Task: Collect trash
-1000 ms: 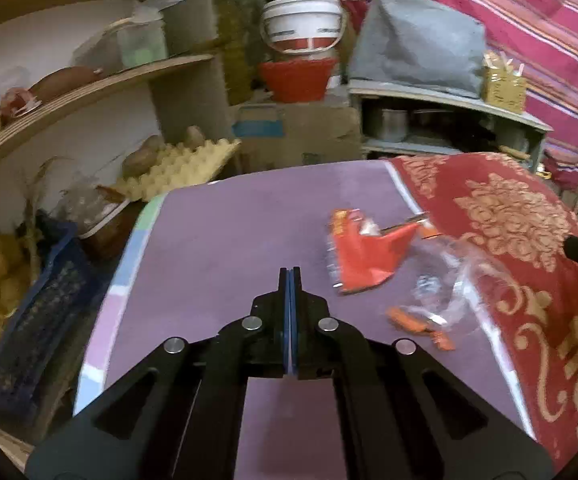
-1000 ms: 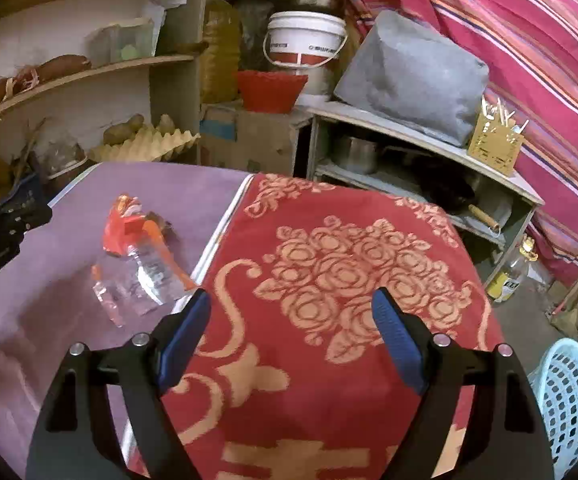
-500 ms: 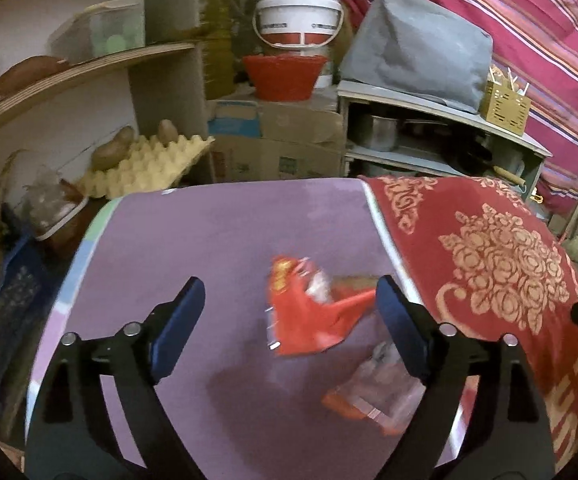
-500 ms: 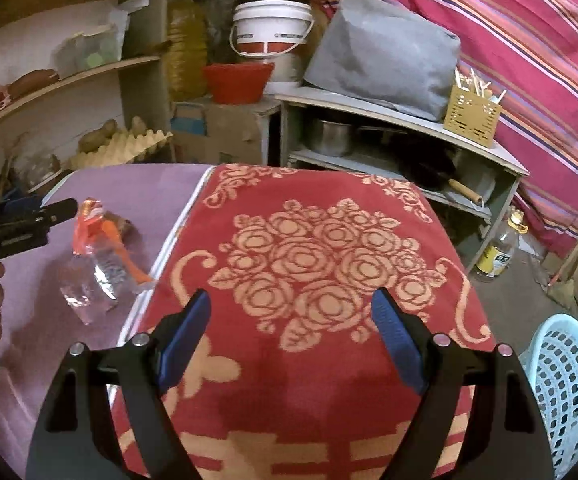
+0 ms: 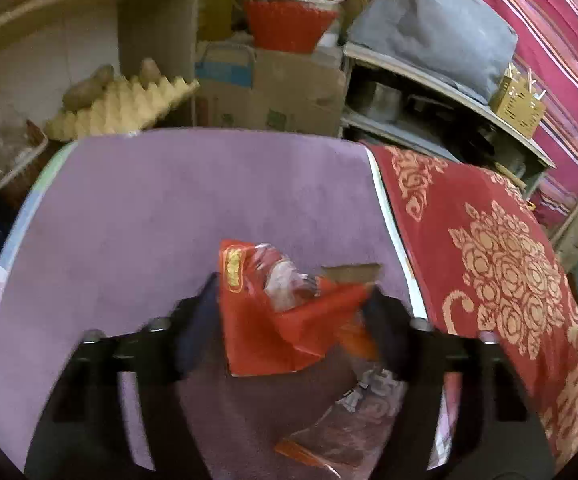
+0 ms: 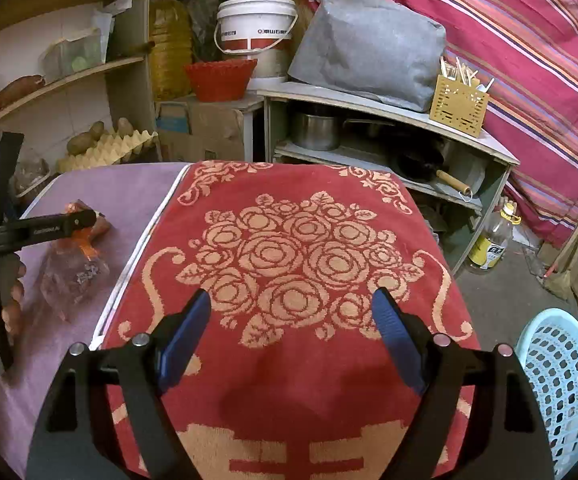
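Note:
A crumpled red snack wrapper (image 5: 273, 320) lies on the purple cloth (image 5: 149, 208). My left gripper (image 5: 289, 312) is open, its fingers on either side of the wrapper. A clear plastic wrapper with orange edges (image 5: 353, 420) lies just nearer, partly under the right finger. In the right wrist view the left gripper (image 6: 49, 228) hovers over the red wrapper (image 6: 85, 236) and the clear wrapper (image 6: 73, 280). My right gripper (image 6: 289, 332) is open and empty above the red floral cloth (image 6: 289, 248).
A light blue perforated basket (image 6: 561, 384) stands on the floor at the lower right. Shelves with an egg tray and potatoes (image 5: 117, 104), a cardboard box (image 5: 273, 88), a red bowl (image 6: 221, 78) and a white bucket (image 6: 257, 24) stand behind the table.
My left gripper opened from shut, then moved forward and down so its fingers now straddle the red wrapper. The right gripper stayed open and shifted slightly.

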Action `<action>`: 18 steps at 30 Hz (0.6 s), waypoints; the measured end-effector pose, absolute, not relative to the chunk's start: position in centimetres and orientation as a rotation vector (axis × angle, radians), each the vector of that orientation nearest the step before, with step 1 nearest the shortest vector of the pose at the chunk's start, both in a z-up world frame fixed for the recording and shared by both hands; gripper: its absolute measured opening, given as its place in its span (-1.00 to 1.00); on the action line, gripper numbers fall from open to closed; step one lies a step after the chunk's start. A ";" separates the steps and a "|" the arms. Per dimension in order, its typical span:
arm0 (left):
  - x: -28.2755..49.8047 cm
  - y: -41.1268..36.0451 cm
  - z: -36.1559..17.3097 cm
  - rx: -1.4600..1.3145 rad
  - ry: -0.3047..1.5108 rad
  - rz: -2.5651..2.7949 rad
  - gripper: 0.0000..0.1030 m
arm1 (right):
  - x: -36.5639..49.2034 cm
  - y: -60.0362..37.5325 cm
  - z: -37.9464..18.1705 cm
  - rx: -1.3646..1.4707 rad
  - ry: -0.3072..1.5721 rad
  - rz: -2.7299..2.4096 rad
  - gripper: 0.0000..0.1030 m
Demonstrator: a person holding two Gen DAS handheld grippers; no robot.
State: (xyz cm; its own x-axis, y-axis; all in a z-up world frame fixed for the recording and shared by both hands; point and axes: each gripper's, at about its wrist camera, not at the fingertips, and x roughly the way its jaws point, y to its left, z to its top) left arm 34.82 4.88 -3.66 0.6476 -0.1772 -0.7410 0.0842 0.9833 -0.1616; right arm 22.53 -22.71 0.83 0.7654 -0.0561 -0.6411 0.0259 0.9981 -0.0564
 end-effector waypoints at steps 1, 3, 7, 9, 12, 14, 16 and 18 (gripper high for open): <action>34.7 5.0 -3.6 -0.120 0.848 -0.155 0.15 | 22.5 -22.6 0.9 -0.046 0.697 -0.045 0.58; 34.4 5.0 -3.4 -0.102 0.834 -0.154 -0.05 | 22.5 -22.6 0.9 -0.050 0.695 -0.043 0.58; 33.4 5.1 -2.4 -0.039 0.792 -0.138 -0.15 | 22.6 -21.4 1.1 -0.069 0.692 -0.028 0.57; 32.9 5.4 -1.9 -0.008 0.773 -0.128 -0.17 | 22.7 -20.5 1.2 -0.076 0.688 -0.019 0.58; 31.6 6.3 -1.1 0.043 0.745 -0.101 -0.17 | 22.8 -18.8 1.4 -0.077 0.683 0.005 0.58; 30.3 7.5 -0.7 0.062 0.730 -0.088 -0.17 | 23.0 -17.2 1.5 -0.084 0.679 0.026 0.57; 28.7 8.9 -0.4 0.079 0.718 -0.065 -0.17 | 23.2 -15.6 1.5 -0.085 0.680 0.051 0.57; 27.2 10.3 -0.4 0.080 0.715 -0.047 -0.17 | 23.3 -14.1 1.4 -0.078 0.684 0.079 0.57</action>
State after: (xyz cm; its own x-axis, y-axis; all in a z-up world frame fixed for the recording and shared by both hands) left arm 27.24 10.33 -0.42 0.7542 -0.0152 -0.6565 0.0701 0.9959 0.0574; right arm 23.29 -14.13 1.42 0.7722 0.0467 -0.6336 -0.0981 0.9941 -0.0463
